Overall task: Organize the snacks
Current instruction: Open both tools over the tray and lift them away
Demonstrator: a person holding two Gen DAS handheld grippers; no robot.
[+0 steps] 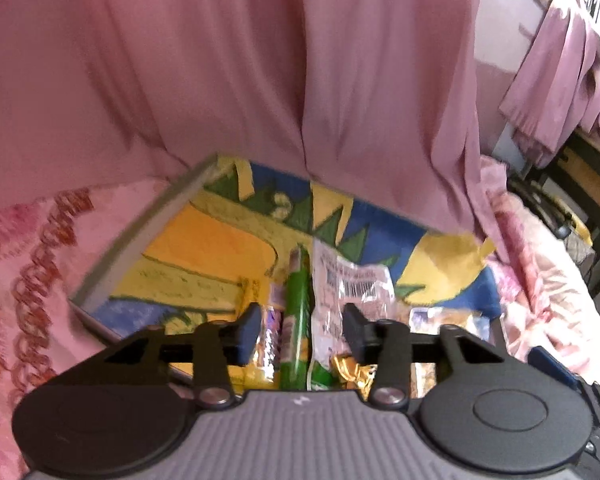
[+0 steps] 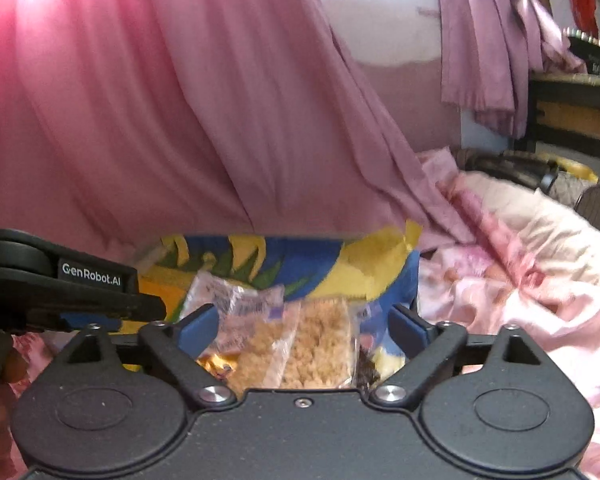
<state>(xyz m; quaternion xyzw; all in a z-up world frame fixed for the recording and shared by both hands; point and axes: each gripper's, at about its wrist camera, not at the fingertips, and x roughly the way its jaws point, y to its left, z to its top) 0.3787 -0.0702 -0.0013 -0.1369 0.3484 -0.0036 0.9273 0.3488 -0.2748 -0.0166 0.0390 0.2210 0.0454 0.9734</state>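
Grey-and-black body of left claw (image 1: 301, 330) closest to lens, fingers part-way apart, pads clear of everything; nothing gripped. Right claw (image 2: 305, 328) spread wide, also empty, pads not pressing on any packet.

Largest thing behind: pink curtain (image 1: 220, 80) hanging down onto far edge of painted board (image 1: 204, 240). Board lying on pink floral bedspread (image 1: 32, 248), bright yellow, blue and green, grey rim along one side. All snacks gathered at near edge of board.

On board, from bigger to smaller: clear crinkled packet with barcode (image 1: 352, 284) near board's middle; clear packet of pale crumbly snack (image 2: 320, 344) at near edge, directly between right claw's fingers; green tube-shaped pack (image 1: 298, 312) standing lengthwise between left claw's fingers; purple foil wrapper (image 1: 274, 328) just beside green pack, on side toward grey rim; gold foil wrapper (image 1: 352, 372) at near edge under barcode packet.

Judged step: both claws empty above cluster, between placements; sorting only partly done, packets overlapping.

Next move calls for picking one packet, lowering over it, closing on a flat edge; crinkly film likely to slip.
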